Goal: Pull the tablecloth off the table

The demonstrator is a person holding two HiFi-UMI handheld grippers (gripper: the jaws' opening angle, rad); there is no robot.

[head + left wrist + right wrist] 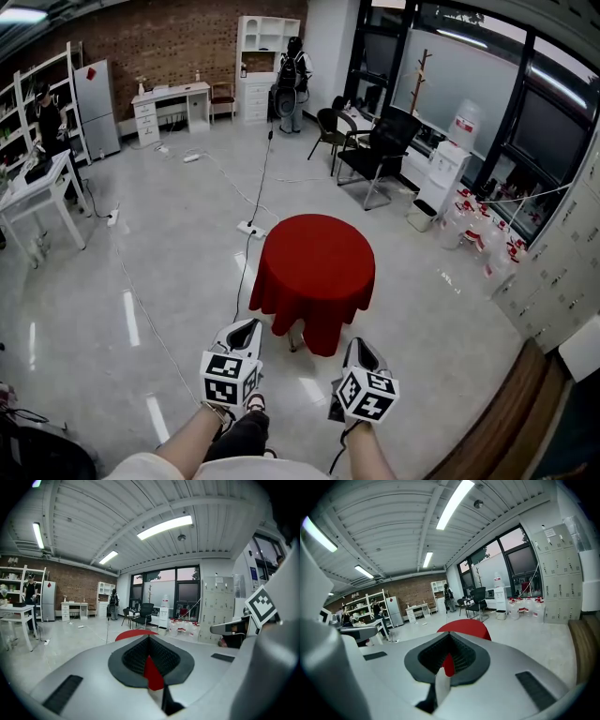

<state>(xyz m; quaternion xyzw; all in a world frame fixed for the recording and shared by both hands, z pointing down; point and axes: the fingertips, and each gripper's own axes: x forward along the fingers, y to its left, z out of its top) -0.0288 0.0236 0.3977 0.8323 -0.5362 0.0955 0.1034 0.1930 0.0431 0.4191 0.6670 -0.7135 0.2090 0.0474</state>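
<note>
Tablecloth (314,262) drapes the table, chairs (370,141) behind it.

A red tablecloth (316,267) drapes over the whole round table (292,341), which stands on the glossy grey floor (187,244).

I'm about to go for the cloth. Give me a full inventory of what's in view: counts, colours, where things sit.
tablecloth: one, red, draped at mid-floor, ahead of both grippers
chairs: two, black, beyond the cloth, by the windows
water dispenser: one, white, right of the chairs
power strip: one, white, on the floor, left of the cloth
desk: one, white, against the brick wall
fridge: one, grey, left of the desk
people: two, dark clothes, one by the far white cabinet, one at far left
left gripper: one, grey, shut, empty
right gripper: one, grey, shut, empty
forearms: two, bare, bottom edge
</note>
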